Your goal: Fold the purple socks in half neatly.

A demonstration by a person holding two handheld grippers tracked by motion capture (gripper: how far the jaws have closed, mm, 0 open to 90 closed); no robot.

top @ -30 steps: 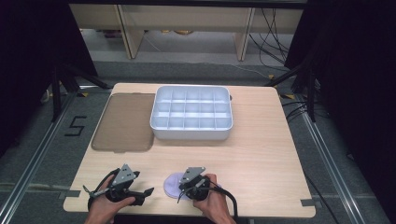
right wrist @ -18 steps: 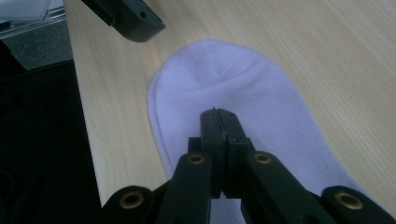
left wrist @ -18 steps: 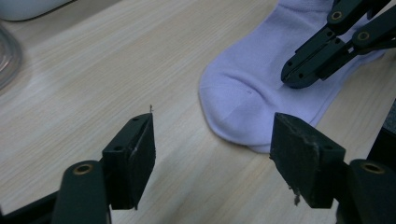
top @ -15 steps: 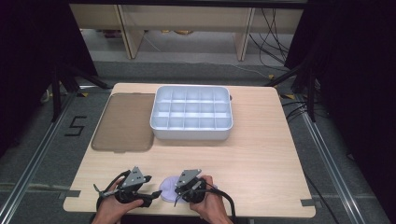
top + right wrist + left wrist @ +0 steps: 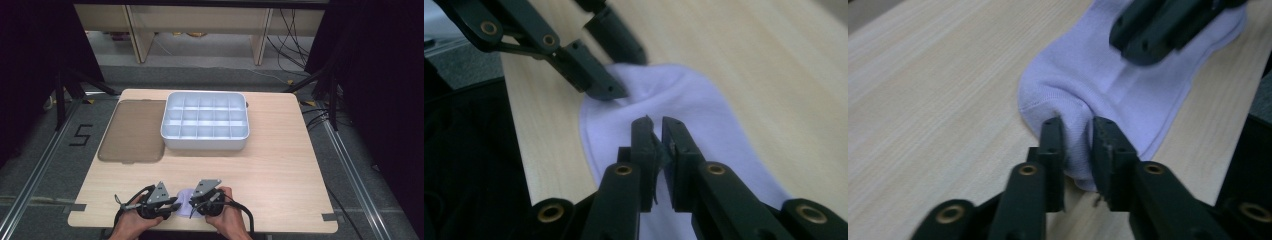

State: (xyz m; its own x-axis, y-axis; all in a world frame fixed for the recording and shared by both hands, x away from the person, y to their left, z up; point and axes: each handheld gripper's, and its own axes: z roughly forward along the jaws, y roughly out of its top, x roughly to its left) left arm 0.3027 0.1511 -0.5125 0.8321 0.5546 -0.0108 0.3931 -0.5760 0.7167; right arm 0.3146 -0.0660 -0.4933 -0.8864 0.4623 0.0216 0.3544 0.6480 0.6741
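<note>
So the flat pale-lilac fabric sock lies at the worktop's near edge, its long axis running between both claws. The left gripper has just been closing and pinches one end; the right gripper, nearly shut, nips the other.

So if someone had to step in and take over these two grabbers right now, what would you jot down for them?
Left gripper: its jaws have just been closing and now pinch a fold at one end of the pale purple sock.
Right gripper: nearly shut on the sock's fabric, its jaws having just opened a little.
The sock lies flat at the near edge of the table, between both hands.
The white divided tray stands at the far side with its compartments bare; the brown lid lies beside it.
Done: both grippers have hold of the sock.
Left: likely folding or lifting it; nothing is in the tray yet.
</note>
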